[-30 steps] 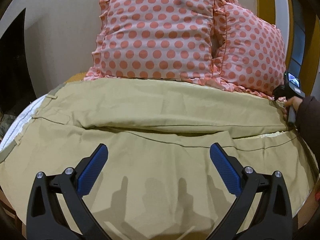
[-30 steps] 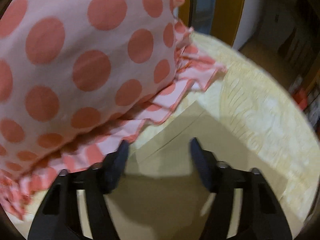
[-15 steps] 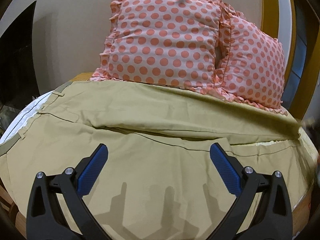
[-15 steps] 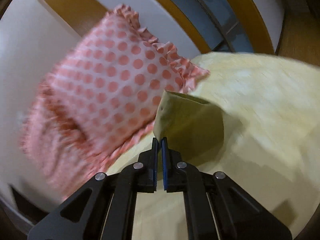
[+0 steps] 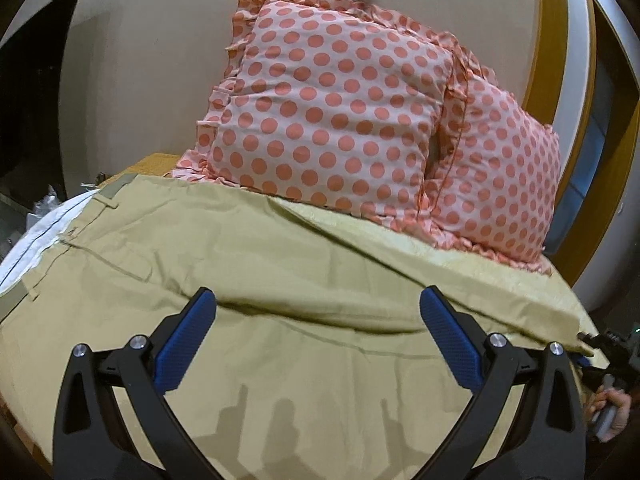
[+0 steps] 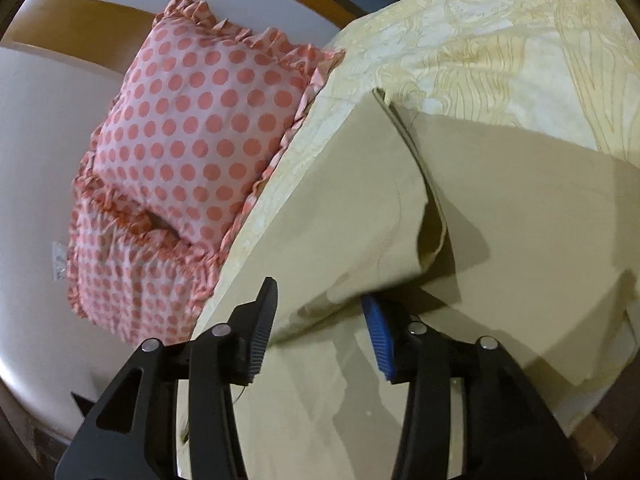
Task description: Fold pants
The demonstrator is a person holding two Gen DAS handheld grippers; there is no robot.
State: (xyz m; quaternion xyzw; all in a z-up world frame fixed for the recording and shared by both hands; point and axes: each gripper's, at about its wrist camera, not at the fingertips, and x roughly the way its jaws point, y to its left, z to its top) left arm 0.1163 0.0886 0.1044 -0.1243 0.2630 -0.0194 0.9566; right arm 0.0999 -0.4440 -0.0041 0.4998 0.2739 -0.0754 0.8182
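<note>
Khaki pants [image 5: 280, 280] lie spread across the bed, waistband at the left, one leg folded over the other. My left gripper [image 5: 316, 336] is open and empty, hovering above the middle of the pants. My right gripper [image 6: 320, 320] is open over the leg-end of the pants [image 6: 360, 208]; the cloth lies between and beyond its jaws, loose. The right gripper also shows at the right edge of the left wrist view [image 5: 600, 352].
Two pink polka-dot pillows [image 5: 340, 108] lean on the wall behind the pants. A pale yellow patterned bedspread [image 6: 500, 40] covers the bed. A wooden frame [image 5: 548, 40] stands at the right, a dark opening at the left.
My right gripper, shut on the pant leg's end half a second ago, has opened and let it go after carrying it toward the near side. The left gripper rose and tilted slightly.
</note>
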